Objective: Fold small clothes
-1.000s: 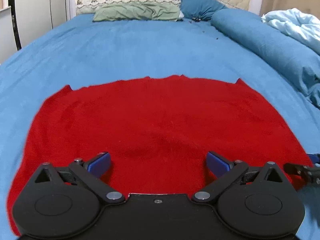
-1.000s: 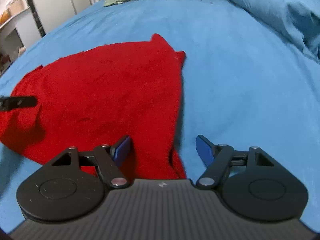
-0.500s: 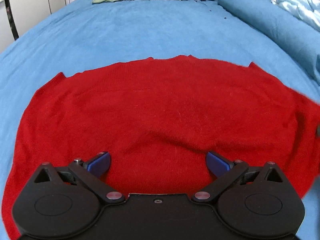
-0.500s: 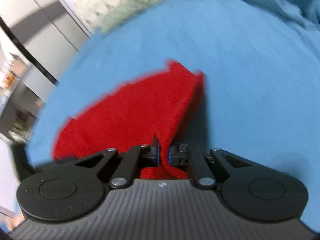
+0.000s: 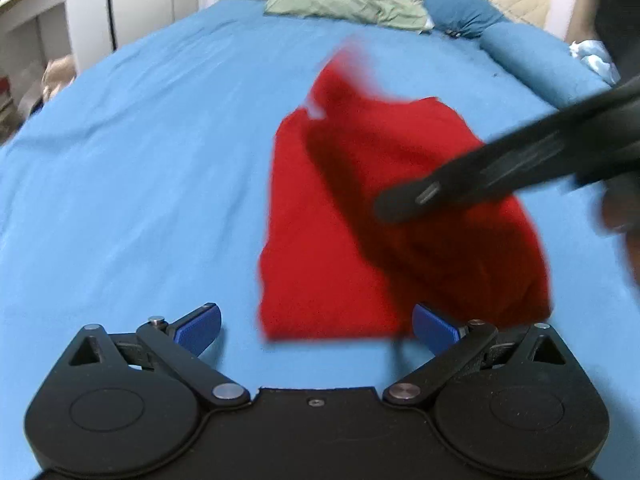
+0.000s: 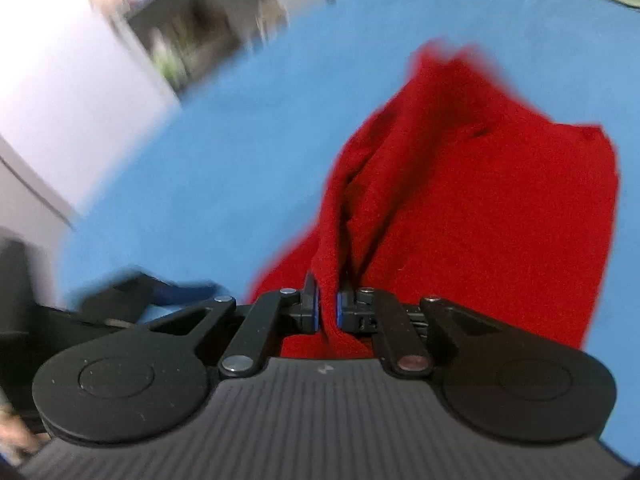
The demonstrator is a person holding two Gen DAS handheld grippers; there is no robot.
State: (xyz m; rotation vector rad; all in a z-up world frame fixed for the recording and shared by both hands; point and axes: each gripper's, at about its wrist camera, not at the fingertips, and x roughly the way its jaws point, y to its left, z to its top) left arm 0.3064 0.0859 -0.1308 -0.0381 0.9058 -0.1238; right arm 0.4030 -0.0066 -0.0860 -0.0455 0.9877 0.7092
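A small red knit garment [image 5: 332, 248] lies on the blue bedsheet [image 5: 140, 160], doubled over with a lifted upper layer [image 5: 440, 216]. My left gripper [image 5: 316, 328] is open and empty, just short of the garment's near edge. My right gripper [image 6: 328, 312] is shut on a bunched edge of the red garment [image 6: 480, 208] and holds it raised over the rest. The right gripper's body [image 5: 500, 172] shows blurred above the garment in the left wrist view.
A green pillow [image 5: 344, 4], a blue pillow [image 5: 460, 4] and a blue bolster [image 5: 536, 60] lie at the head and right side of the bed. White furniture [image 5: 48, 20] and shelves [image 6: 192, 20] stand left of the bed.
My right gripper has carried the garment's right edge up and across to the left, doubling the garment over. My left gripper has backed off the cloth and stays open.
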